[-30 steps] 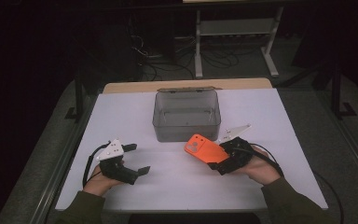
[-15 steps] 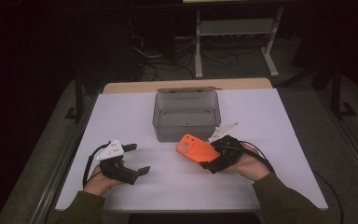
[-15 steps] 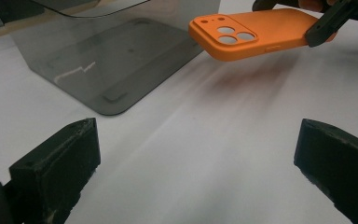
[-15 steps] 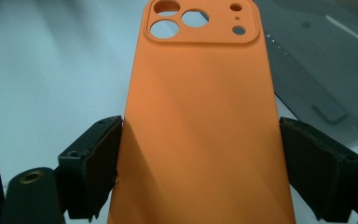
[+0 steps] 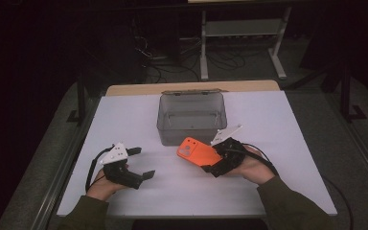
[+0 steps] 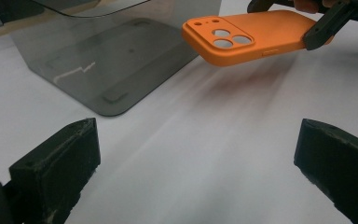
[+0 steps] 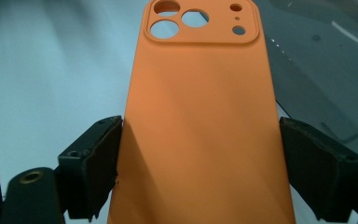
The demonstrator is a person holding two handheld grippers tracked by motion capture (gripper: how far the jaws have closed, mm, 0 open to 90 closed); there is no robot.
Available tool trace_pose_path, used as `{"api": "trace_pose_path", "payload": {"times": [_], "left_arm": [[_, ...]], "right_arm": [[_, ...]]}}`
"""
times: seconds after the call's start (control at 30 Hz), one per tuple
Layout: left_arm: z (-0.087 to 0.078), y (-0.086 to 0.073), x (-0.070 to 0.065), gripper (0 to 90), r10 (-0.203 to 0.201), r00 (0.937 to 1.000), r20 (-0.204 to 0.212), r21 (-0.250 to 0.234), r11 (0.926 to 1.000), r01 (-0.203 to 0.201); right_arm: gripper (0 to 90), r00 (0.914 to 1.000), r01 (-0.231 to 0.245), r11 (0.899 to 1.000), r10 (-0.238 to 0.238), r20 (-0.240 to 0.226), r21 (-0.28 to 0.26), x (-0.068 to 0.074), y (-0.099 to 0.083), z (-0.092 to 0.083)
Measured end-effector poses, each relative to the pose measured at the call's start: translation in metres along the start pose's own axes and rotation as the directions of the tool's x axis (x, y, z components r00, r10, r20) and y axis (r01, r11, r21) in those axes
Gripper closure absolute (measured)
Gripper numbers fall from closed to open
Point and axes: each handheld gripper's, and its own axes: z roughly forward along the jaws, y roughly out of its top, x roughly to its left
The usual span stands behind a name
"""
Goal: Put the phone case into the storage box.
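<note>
Case (image 7: 200, 116) edges clamped (fingers (image 7: 91, 158)) — airborne.

A bench (image 5: 124, 120) with a white top takes the middle of the high view, and a thin wooden strip (image 5: 134, 89) runs along its far edge. Around it lies a grey floor (image 5: 316, 81). In the upper middle of the frame, loose black cables (image 5: 158, 52) lie on the floor. To the right of them stands a white metal stand (image 5: 242, 28) with a low shelf. A dark post (image 5: 350, 112) with a flat foot stands at the right edge.
</note>
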Motion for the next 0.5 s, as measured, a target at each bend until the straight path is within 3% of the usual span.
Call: {"api": "trace_pose_path", "payload": {"times": [0.5], "left_arm": [[0.011,0.008,-0.001,0.0,0.002,1.0,0.005,-0.024,0.9997,-0.002]], "right_arm": [[15.6,1.0,0.009,1.0,-0.009,-0.002,0.006,0.002,0.0,0.0]]}}
